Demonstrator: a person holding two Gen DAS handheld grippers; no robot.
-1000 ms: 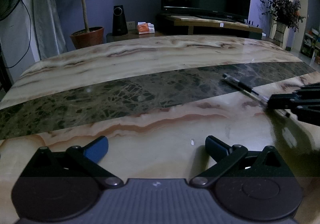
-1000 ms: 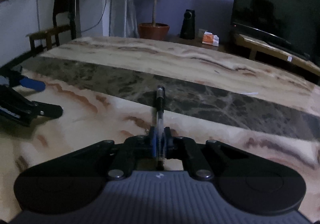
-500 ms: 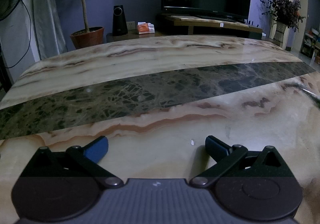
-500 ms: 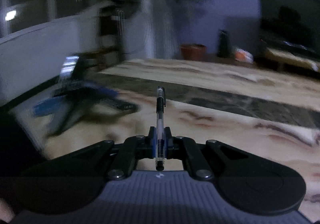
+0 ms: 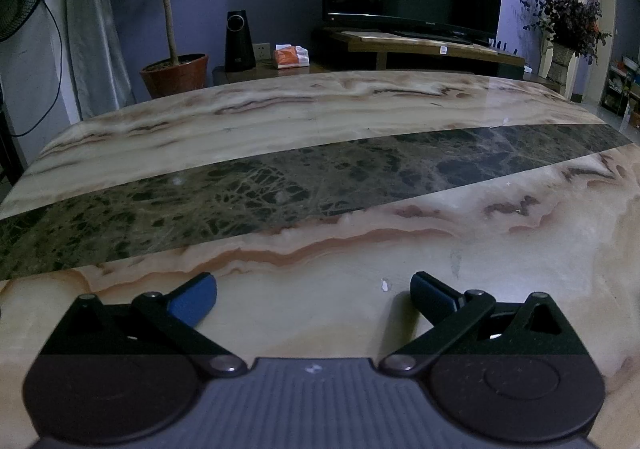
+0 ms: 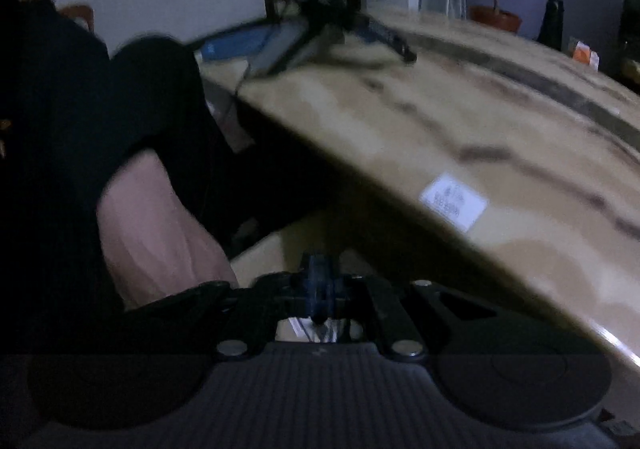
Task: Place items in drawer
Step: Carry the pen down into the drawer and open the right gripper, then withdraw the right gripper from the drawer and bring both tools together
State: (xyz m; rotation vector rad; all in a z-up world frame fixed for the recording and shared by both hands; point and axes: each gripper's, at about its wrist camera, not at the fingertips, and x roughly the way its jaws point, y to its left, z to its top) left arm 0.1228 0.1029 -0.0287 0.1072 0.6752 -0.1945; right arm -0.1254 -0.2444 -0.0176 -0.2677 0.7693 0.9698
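Tabletop [image 5: 320, 121] of cream marble crossed by a dark green band, seen from the left wrist. The left gripper [image 5: 314, 289] hovers low over the near cream part, its blue-padded fingers [image 5: 192, 299] spread wide with only bare stone between them.

The right wrist view is blurred. The right gripper [image 6: 320, 285] points down past the near edge of the tabletop [image 6: 440, 121], beside a bare forearm [image 6: 160, 229] in a dark sleeve [image 6: 80, 89]. Its fingers have just closed further and meet at the middle. In the blur and shadow neither the pen nor the drawer can be made out. A white label [image 6: 454, 203] lies on the stone, near that edge.
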